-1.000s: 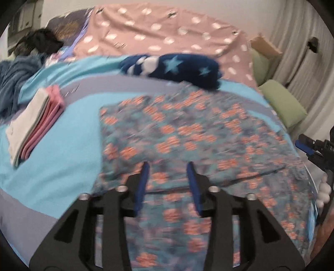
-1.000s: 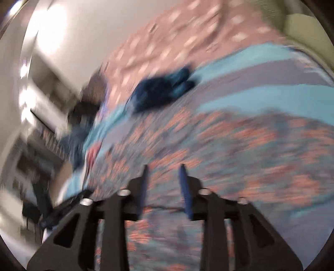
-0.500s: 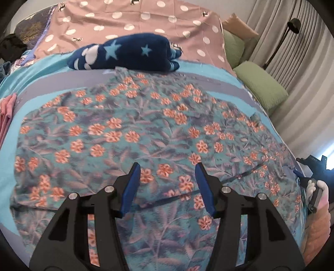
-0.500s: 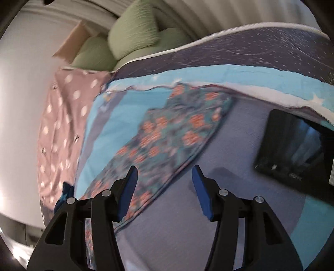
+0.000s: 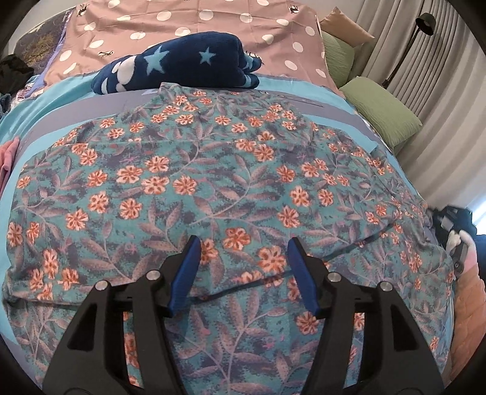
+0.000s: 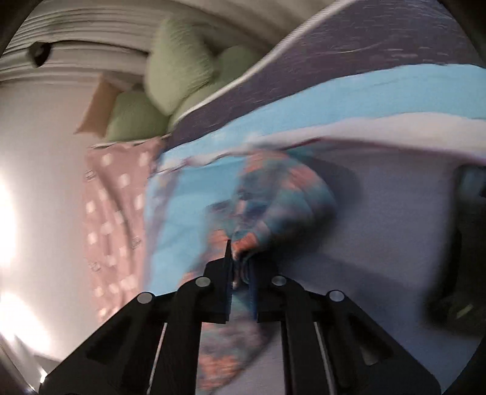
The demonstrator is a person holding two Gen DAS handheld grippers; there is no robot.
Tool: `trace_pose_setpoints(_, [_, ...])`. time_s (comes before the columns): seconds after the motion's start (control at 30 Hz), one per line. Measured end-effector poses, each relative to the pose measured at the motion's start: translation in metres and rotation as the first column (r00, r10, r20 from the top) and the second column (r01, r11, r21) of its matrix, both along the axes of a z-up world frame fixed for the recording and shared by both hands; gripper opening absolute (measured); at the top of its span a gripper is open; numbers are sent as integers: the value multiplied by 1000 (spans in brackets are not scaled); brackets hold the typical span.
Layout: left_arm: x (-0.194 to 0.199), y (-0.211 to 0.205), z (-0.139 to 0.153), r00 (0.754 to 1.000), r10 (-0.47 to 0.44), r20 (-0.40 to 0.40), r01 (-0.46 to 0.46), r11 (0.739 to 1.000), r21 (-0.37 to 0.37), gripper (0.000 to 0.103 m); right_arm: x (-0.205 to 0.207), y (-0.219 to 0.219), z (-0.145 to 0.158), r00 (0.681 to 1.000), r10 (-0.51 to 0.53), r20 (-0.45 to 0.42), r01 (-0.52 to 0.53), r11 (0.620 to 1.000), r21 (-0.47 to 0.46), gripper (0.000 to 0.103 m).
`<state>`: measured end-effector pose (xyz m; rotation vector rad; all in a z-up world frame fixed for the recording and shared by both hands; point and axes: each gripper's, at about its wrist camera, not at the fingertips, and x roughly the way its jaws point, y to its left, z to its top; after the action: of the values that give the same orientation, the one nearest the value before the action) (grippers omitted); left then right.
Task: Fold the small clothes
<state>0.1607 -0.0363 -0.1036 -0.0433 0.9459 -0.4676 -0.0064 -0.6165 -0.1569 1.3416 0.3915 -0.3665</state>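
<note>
Ahead of the wide-open, empty left gripper (image 5: 243,258) lay the floral garment (image 5: 212,182); the right gripper (image 6: 240,270) pinched its edge, best lifted evenly to fold.

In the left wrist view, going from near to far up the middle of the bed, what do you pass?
Open left tool → floral garment spread flat → folded navy star blanket → pink polka-dot cover.
</note>
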Motion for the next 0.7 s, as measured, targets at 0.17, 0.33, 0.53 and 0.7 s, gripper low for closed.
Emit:
trace_pose_setpoints(0.17, [0, 2, 0, 1000, 0, 0, 0, 1000, -19, 62, 64, 82, 76, 937, 304, 170, -284, 949, -134, 10])
trace_pose_setpoints(0.33, [2, 12, 0, 1000, 7, -14, -9, 996, -90, 62, 125, 227, 134, 728, 653, 210, -591, 752, -291, 10])
trace_pose_setpoints(0.53, [4, 43, 2, 997, 30, -73, -49, 958, -281, 61, 139, 382, 117, 449, 893, -8, -825, 411, -387, 10])
trace_pose_setpoints(0.7, [3, 66, 3, 993, 8, -115, -54, 912, -407, 61, 117, 424, 82, 353, 904, -240, -878, 231, -420, 10])
